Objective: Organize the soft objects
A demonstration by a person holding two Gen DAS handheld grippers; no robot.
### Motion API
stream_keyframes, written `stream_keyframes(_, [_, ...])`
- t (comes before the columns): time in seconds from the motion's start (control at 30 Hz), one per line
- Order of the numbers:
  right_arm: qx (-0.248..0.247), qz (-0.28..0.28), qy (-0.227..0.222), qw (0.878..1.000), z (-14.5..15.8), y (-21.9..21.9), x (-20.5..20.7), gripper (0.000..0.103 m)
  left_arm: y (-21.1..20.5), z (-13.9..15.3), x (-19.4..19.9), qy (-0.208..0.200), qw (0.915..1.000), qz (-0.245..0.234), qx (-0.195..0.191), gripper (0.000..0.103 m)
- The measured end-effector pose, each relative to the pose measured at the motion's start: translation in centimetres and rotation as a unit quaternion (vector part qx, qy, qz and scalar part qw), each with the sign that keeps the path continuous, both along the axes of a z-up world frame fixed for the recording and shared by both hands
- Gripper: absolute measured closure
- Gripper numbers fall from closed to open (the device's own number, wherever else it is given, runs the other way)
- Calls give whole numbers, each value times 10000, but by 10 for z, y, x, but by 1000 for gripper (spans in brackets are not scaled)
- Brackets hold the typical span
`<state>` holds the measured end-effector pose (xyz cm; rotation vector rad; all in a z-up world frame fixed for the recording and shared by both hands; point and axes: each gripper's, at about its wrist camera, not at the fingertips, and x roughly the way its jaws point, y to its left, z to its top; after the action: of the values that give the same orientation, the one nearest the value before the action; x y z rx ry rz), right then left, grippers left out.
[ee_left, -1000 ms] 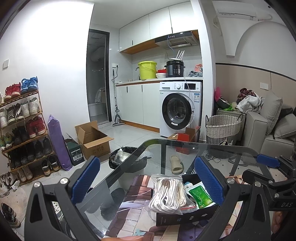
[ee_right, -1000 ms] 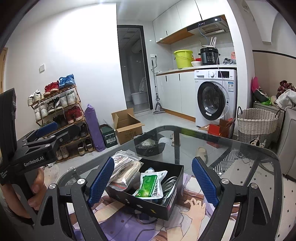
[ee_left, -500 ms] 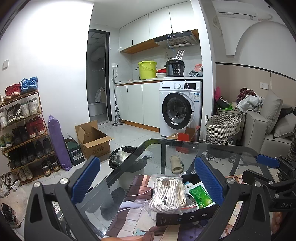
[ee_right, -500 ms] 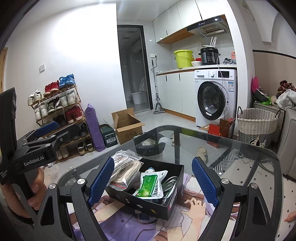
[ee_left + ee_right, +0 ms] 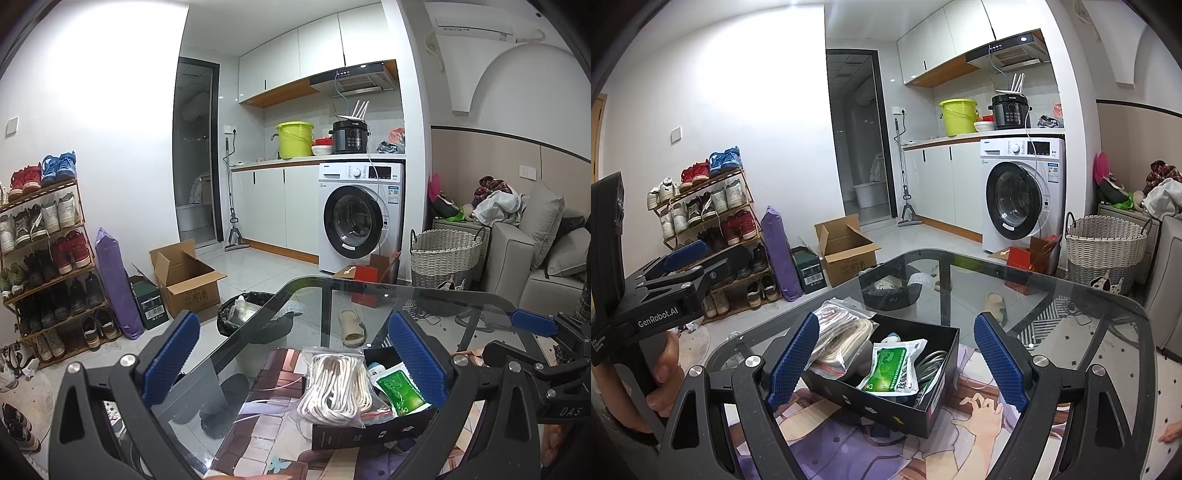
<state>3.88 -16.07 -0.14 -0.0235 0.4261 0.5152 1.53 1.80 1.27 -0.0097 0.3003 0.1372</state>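
Note:
A black box [image 5: 886,402] stands on a printed mat [image 5: 849,450] on the glass table [image 5: 1071,321]. It holds a clear bag of white rope [image 5: 842,339], a green-and-white packet [image 5: 894,369] and a grey coiled cable [image 5: 931,363]. The box [image 5: 369,430], the rope bag [image 5: 338,384] and the packet [image 5: 400,387] also show in the left wrist view. My left gripper [image 5: 293,360] is open and empty, left of the box. My right gripper [image 5: 892,363] is open and empty, in front of the box.
Through the glass I see a black bin [image 5: 255,314] and a slipper [image 5: 352,326] on the floor. A cardboard box [image 5: 846,251], a shoe rack [image 5: 709,229], a washing machine [image 5: 1023,199], a wicker basket [image 5: 1104,247] and a sofa [image 5: 535,258] stand around.

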Motion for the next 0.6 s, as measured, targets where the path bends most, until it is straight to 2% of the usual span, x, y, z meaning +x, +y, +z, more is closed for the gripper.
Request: stream_keyframes(0.6, [17,-6,36,10000,-3,3,-1,16,3,-2,1,57,10000,62,-34,0])
